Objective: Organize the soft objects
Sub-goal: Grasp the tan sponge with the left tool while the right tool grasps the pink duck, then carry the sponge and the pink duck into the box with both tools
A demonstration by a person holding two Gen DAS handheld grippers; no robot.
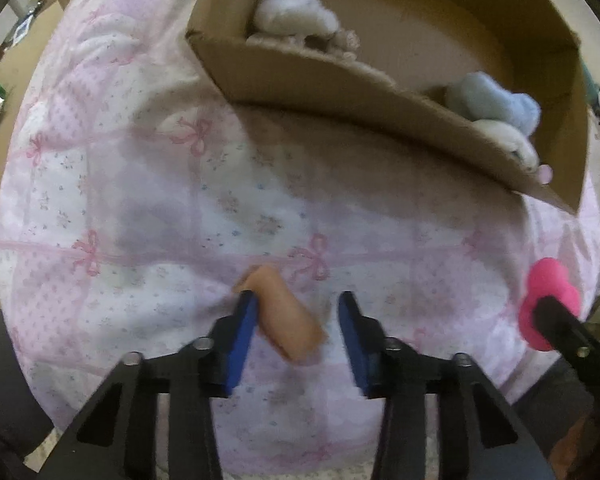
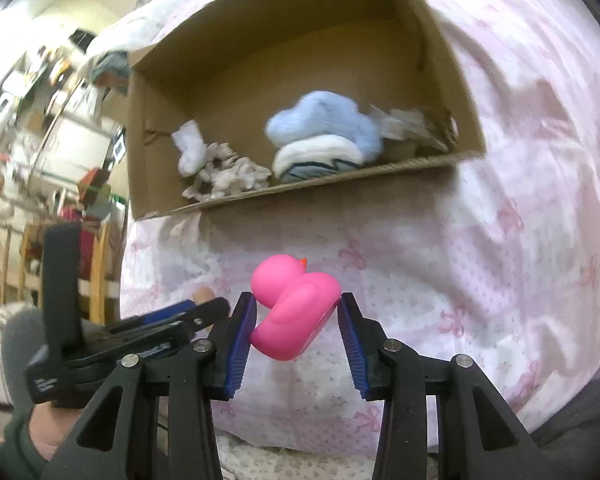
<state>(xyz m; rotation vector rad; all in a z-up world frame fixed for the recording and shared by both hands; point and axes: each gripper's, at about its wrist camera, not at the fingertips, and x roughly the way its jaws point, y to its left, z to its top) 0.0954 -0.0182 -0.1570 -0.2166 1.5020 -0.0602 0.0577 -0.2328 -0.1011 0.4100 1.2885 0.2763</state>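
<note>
The right tongs (image 2: 298, 312) pinched a pink rubber duck (image 2: 294, 312) above the bed quilt (image 2: 480, 280), seemingly for carrying to the cardboard box (image 2: 332, 190). The left tongs (image 1: 296, 312) stood spread, one pad touching a tan soft piece (image 1: 286, 318). The box's near wall was low; open room remained inside.

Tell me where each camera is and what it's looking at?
Left wrist: sits on the left gripper, looks along its open fingers at a tan toy on the quilt, box beyond; the right gripper's tip shows at the right edge, clamping the duck.
Right wrist: sits on the right gripper, looks at the pink duck between its pads, box behind; the left gripper shows at lower left.
Shared: duck, box, quilt, blue plush.
</note>
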